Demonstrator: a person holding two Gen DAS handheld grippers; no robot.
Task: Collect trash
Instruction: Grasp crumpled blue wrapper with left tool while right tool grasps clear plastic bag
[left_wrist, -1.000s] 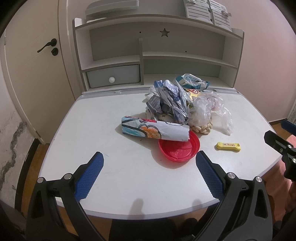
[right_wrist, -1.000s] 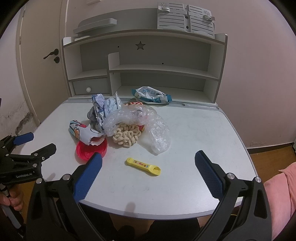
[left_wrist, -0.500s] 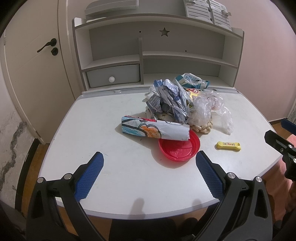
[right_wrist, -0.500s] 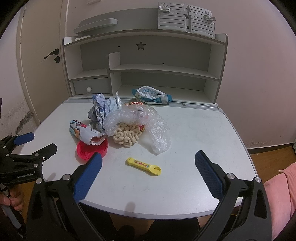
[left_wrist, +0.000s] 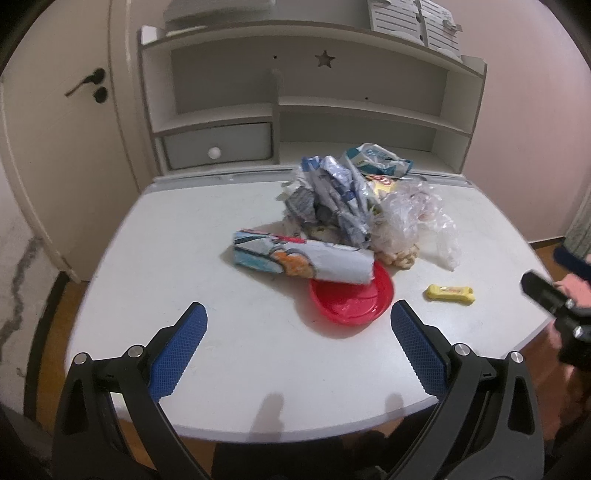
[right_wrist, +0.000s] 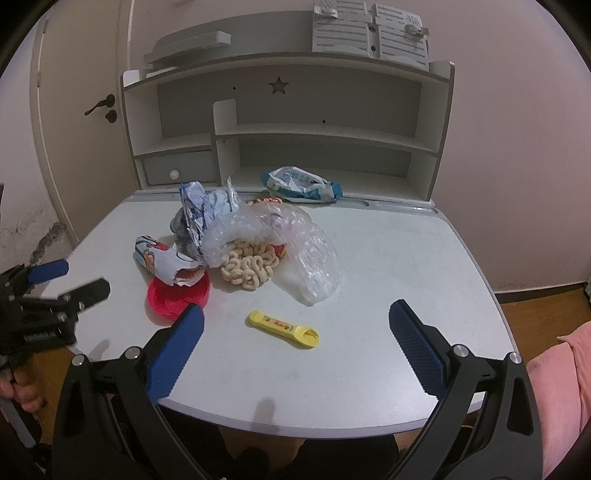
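Trash is heaped at the desk's (right_wrist: 406, 258) middle, a rolled wrapper (left_wrist: 301, 258) resting across the red plate (left_wrist: 351, 299) near a yellow packet (right_wrist: 282, 328), while left gripper (left_wrist: 297, 343) and right gripper (right_wrist: 295, 339) are held wide-spread and empty at the near edge, seemingly for approach, nothing blocking them.

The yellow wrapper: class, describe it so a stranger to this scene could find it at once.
Start at the white desk with its trash pile. Nearer the front edge than the pile, right of the red plate, lies the yellow wrapper. It alone lies flat, apart from everything else, small, long and bright yellow.
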